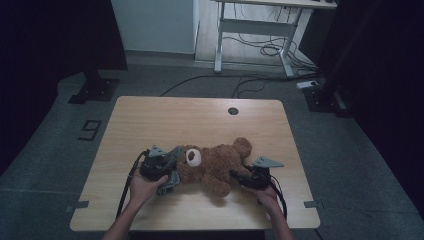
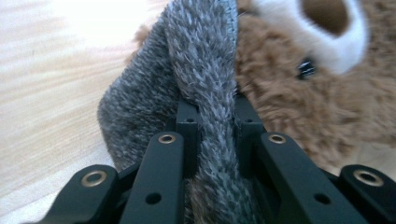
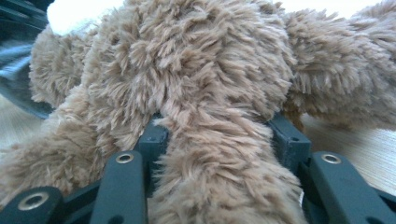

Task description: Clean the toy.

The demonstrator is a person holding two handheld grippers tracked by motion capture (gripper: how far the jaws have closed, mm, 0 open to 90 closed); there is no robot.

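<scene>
On the worktop [image 1: 150, 120], the left claw [image 2: 212, 114] clamps grey knit fabric [image 2: 205, 56] at the teddy bear's [image 1: 215, 162] nine o'clock, while the right claw [image 3: 219, 135] grasps its limb at four o'clock.

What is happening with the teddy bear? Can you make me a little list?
toy: brown teddy bear, lying on its back on the wooden table
bear's face: white muzzle, turned up
grey thing: fuzzy grey knit cloth, right beside the bear's head
left gripper: shut on the grey knit cloth
right gripper: shut on one of the bear's limbs, fur bulging between the jaws
hands: one holds each gripper, both near the table's front edge
</scene>
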